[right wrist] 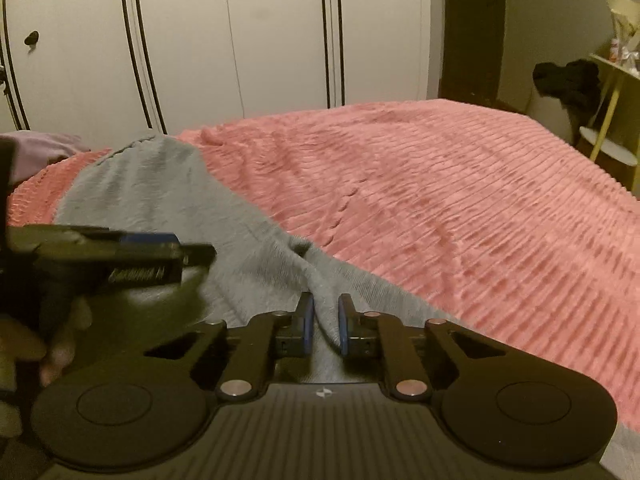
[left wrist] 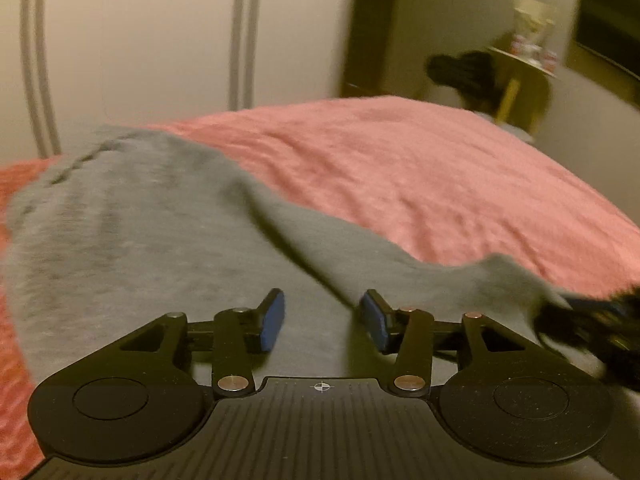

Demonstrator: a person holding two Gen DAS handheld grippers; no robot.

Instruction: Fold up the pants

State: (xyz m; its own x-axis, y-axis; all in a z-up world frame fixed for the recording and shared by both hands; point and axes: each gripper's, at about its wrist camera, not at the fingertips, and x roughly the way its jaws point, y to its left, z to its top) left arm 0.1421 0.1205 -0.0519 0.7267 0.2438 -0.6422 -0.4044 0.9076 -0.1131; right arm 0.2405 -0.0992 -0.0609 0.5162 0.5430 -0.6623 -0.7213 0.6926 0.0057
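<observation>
Grey pants [left wrist: 132, 232] lie on a pink ribbed bedspread [left wrist: 420, 184], stretching from near me to the far left; they show too in the right wrist view [right wrist: 160, 192]. My left gripper [left wrist: 323, 320] is open just above the grey cloth, with nothing between its blue pads [left wrist: 274, 320]. My right gripper [right wrist: 323, 322] is shut on a raised fold of the pants. The left gripper also shows at the left of the right wrist view [right wrist: 120, 256], and the right one, blurred, at the right edge of the left wrist view [left wrist: 592, 320].
The pink bedspread [right wrist: 460, 200] fills the right side. White wardrobe doors [right wrist: 240, 40] stand behind the bed. A dark heap [right wrist: 568, 80] and a yellow shelf [right wrist: 612, 92] are at the far right. A lilac cloth [right wrist: 44, 148] lies at far left.
</observation>
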